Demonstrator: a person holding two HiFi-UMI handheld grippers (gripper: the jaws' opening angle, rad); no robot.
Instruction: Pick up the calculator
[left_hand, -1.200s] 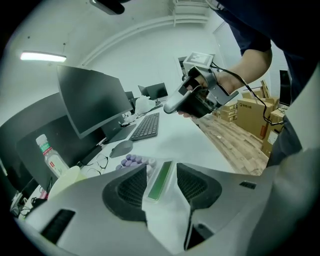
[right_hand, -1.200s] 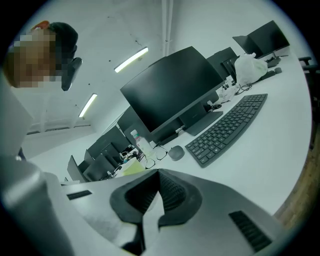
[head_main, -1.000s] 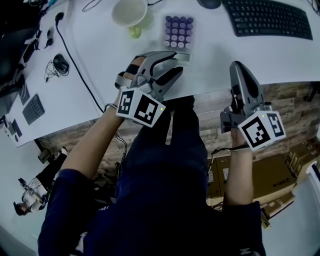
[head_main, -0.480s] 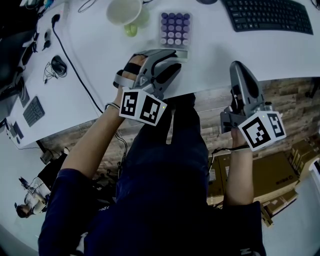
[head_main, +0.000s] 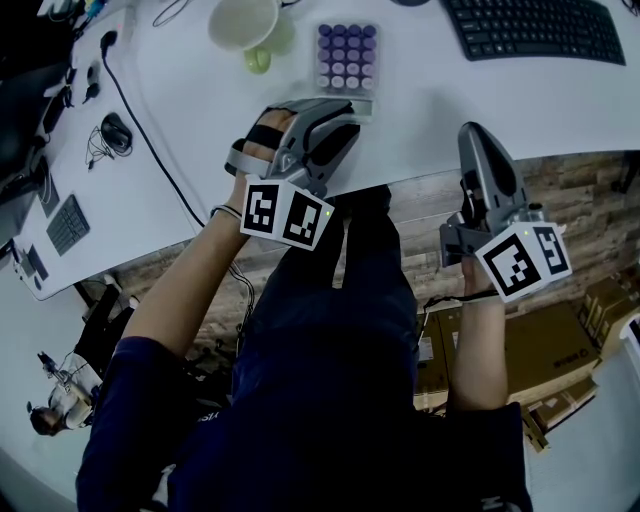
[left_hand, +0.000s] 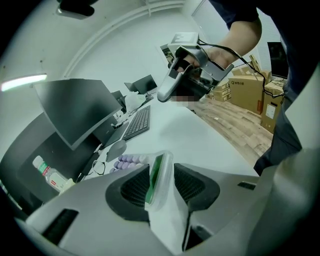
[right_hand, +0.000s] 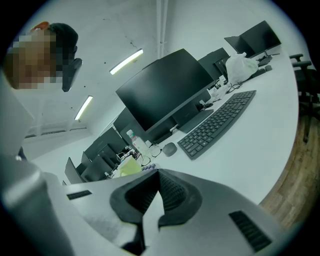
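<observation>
The calculator (head_main: 347, 50) lies on the white table (head_main: 430, 110); it has purple keys and a clear case. My left gripper (head_main: 335, 112) sits at its near end, rolled to one side. In the left gripper view the calculator's green display end (left_hand: 159, 175) stands between the pads (left_hand: 132, 187), which have just been closing and now lie against both of its faces. My right gripper (head_main: 476, 140) hovers at the table's front edge, shut with nothing in it; its pads (right_hand: 170, 192) meet in the right gripper view. The right gripper (left_hand: 172, 87) also shows far off in the left gripper view.
A pale cup (head_main: 245, 25) stands just left of the calculator. A black keyboard (head_main: 545, 30) lies at the back right, with a mouse (right_hand: 170, 148) and a monitor (right_hand: 165, 95) beyond it. A black cable (head_main: 150, 130) crosses the table's left part. Cardboard boxes (head_main: 540, 350) sit on the floor.
The left gripper's jaws have narrowed around the calculator's near end, and the gripper has rolled a little. The right gripper has kept still.
</observation>
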